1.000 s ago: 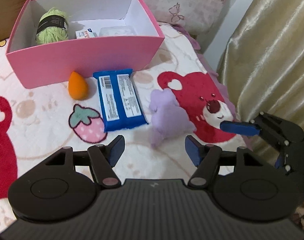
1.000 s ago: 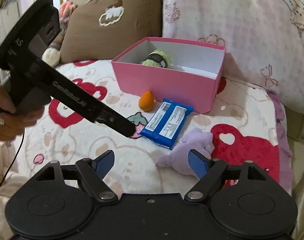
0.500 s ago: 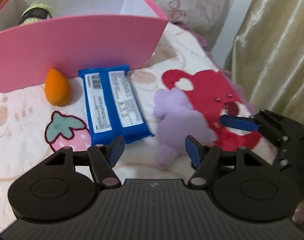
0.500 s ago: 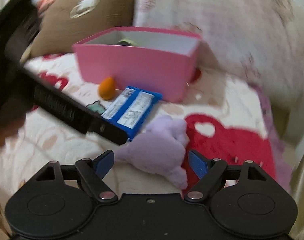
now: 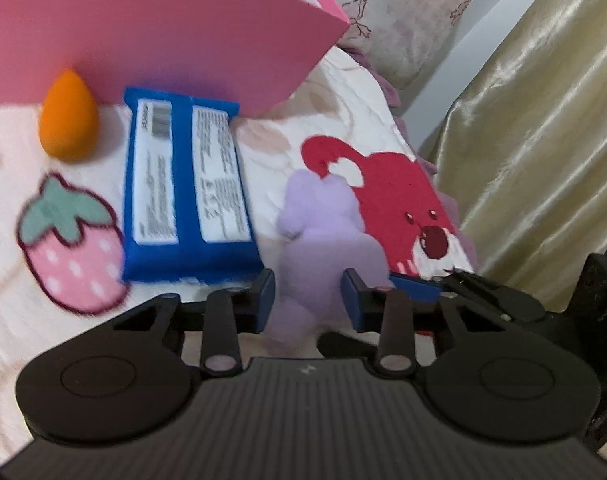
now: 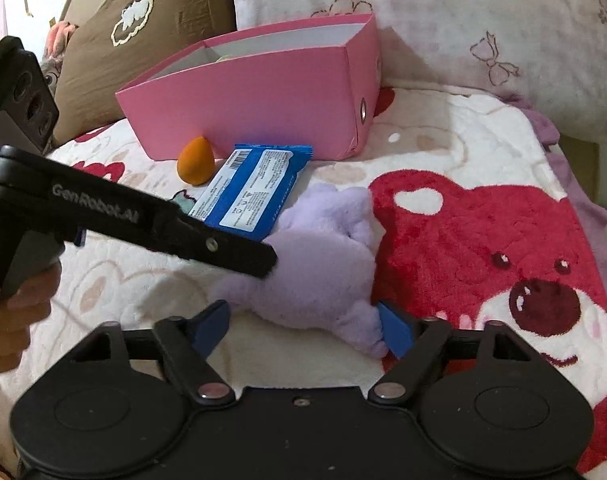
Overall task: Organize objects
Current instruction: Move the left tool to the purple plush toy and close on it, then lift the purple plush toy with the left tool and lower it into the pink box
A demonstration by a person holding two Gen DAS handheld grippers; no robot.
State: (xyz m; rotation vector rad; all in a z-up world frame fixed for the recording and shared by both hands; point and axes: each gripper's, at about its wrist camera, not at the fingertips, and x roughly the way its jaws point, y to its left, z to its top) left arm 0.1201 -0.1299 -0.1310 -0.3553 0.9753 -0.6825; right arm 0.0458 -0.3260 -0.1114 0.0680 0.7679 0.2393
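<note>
A purple plush toy (image 5: 323,232) lies on the blanket, right of a blue wipes packet (image 5: 187,192) and an orange teardrop sponge (image 5: 69,120). My left gripper (image 5: 308,294) is closing on the plush's near end, and both pads press into it. In the right wrist view the plush (image 6: 319,264) lies between the fingers of my right gripper (image 6: 303,324). Those jaws are closing too: the right pad touches the plush, while the left pad stands just clear. The left gripper's finger (image 6: 243,254) reaches the plush from the left. The pink box (image 6: 263,100) stands behind.
The pink box's front wall (image 5: 143,32) rises just behind the packet and sponge. The blanket carries a red bear print (image 6: 483,248) and a strawberry print (image 5: 71,244). Pillows (image 6: 463,20) line the back. A gold curtain (image 5: 543,120) hangs past the bed's right edge.
Both grippers have come down and forward onto the purple plush. The left jaws have closed in on it, and the right jaws have narrowed around it. The box's inside has left view.
</note>
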